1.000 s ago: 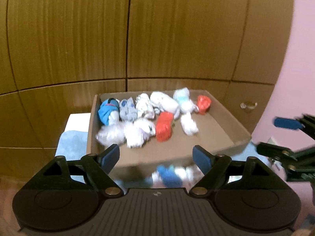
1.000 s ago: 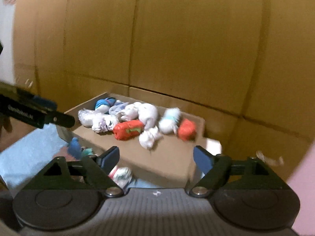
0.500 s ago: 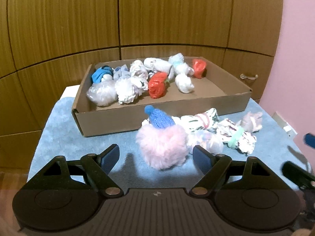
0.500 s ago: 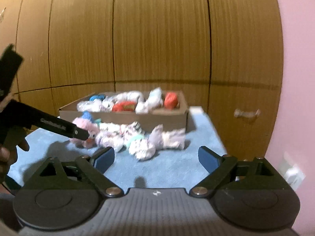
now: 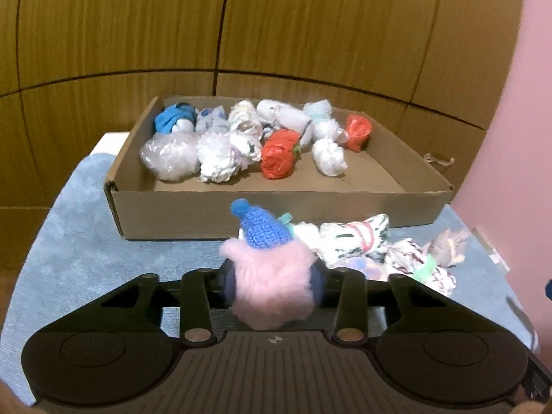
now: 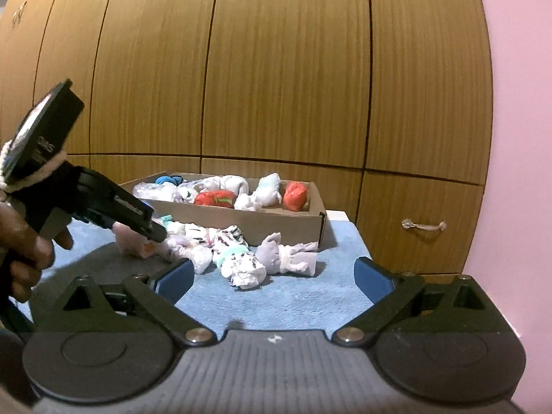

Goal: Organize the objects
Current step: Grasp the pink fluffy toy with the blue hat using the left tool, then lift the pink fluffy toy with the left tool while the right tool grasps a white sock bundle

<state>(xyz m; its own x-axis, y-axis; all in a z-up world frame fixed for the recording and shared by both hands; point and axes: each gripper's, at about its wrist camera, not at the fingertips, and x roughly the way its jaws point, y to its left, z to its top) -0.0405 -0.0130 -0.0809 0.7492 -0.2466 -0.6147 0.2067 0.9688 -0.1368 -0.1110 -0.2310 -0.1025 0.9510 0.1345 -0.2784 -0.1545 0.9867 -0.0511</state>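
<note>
So the fluffy pink toy (image 5: 272, 283) with the blue knitted hat (image 5: 263, 228) is sitting on the blue towel (image 5: 79, 241) just in front of the cardboard box (image 5: 220, 212); the left gripper (image 5: 272, 281) has just squeezed in on it, fingers pressed into the fluff on both sides, so it's got hold of it. Right next to the toy there's a little heap of rolled socks (image 6: 238, 258), also on the towel, outside the box; inside the box are more bundles, mostly white, plus a red bundle (image 5: 277, 153) and a blue one (image 5: 172, 119). The right gripper (image 6: 274, 276) is hanging back near the towel's edge; its fingers have just spread wide, nothing between them. Wood panelling (image 6: 276, 69) behind, pink wall (image 6: 517, 103) to the side.
</note>
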